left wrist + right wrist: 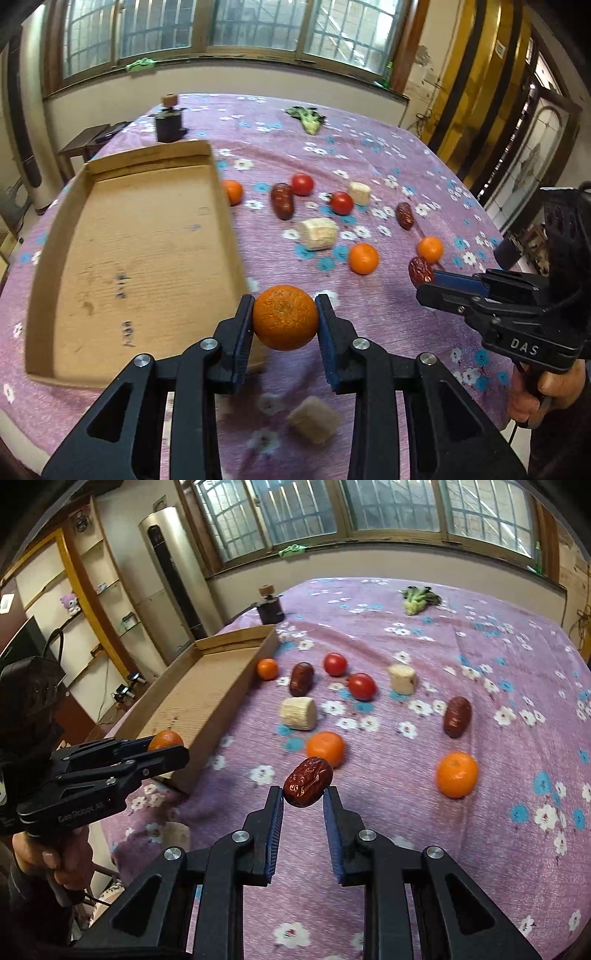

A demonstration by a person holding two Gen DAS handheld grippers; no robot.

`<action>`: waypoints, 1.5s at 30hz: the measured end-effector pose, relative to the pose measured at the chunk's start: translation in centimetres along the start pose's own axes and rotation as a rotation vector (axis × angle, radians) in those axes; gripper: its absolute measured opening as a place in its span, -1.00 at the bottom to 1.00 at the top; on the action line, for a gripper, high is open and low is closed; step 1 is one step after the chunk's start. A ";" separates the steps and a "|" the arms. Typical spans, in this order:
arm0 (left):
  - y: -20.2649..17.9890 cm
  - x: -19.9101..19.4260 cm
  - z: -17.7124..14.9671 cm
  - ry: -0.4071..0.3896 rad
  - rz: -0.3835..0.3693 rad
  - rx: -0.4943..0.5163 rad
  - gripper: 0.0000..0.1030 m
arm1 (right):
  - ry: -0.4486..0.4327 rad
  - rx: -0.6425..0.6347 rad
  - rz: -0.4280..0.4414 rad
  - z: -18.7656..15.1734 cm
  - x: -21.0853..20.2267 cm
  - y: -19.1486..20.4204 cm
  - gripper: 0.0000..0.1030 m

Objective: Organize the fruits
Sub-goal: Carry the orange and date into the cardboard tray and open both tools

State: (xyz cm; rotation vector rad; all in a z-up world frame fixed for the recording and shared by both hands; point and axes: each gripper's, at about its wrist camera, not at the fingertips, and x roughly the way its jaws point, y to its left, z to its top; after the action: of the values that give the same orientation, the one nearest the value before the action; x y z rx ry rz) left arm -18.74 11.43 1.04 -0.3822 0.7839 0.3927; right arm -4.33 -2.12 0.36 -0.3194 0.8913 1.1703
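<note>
This is a lived-in room of a home. A desk is spread with a purple cloth printed with white and blue flowers [461, 635]. Behind it runs a wide wood-framed window with metal bars [221, 26], a crumpled green rag [140, 64] lying on its sill. To one side stands a tall silver and black floor air conditioner [173, 572], next to yellow-edged wall shelves [92, 587] holding a small purple plush toy [70, 602]. A glass-panelled door [535, 155] shows on the other side.
</note>
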 end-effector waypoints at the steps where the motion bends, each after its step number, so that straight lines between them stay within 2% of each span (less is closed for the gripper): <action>1: 0.4 -0.2 0.0 -0.003 0.006 -0.006 -0.42 | 0.001 -0.007 0.008 0.1 0.1 0.5 -0.56; 18: 8.3 -2.5 -0.9 -0.042 0.138 -0.127 -0.42 | 0.032 -0.132 0.208 3.3 4.6 9.6 -0.56; 26: 11.4 -2.2 -1.4 -0.024 0.186 -0.160 -0.42 | 0.106 -0.177 0.269 4.3 8.6 13.0 -0.56; 29: 12.1 -1.3 -1.3 0.011 0.210 -0.165 -0.42 | 0.145 -0.189 0.262 4.9 10.6 13.8 -0.56; 37: 13.4 1.0 -2.0 0.088 0.217 -0.175 -0.41 | 0.249 -0.232 0.246 5.2 14.4 14.7 -0.56; 39: 13.5 1.3 -2.4 0.107 0.222 -0.173 -0.41 | 0.263 -0.235 0.244 5.1 14.9 14.7 -0.49; 42: 13.0 1.6 -2.7 0.125 0.258 -0.140 -0.40 | 0.260 -0.238 0.237 5.1 15.1 14.7 -0.53; 43: 12.9 1.7 -2.7 0.127 0.264 -0.139 -0.38 | 0.261 -0.238 0.239 5.1 15.1 14.6 -0.52; 45: 13.0 1.4 -2.6 0.123 0.265 -0.154 -0.11 | 0.256 -0.237 0.231 5.0 14.8 14.5 -0.44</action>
State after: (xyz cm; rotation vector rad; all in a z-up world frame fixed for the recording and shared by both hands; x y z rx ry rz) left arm -25.56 21.68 -4.02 -0.4513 0.9306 0.6856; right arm -13.46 16.58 -4.36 -0.5808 1.0328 1.4768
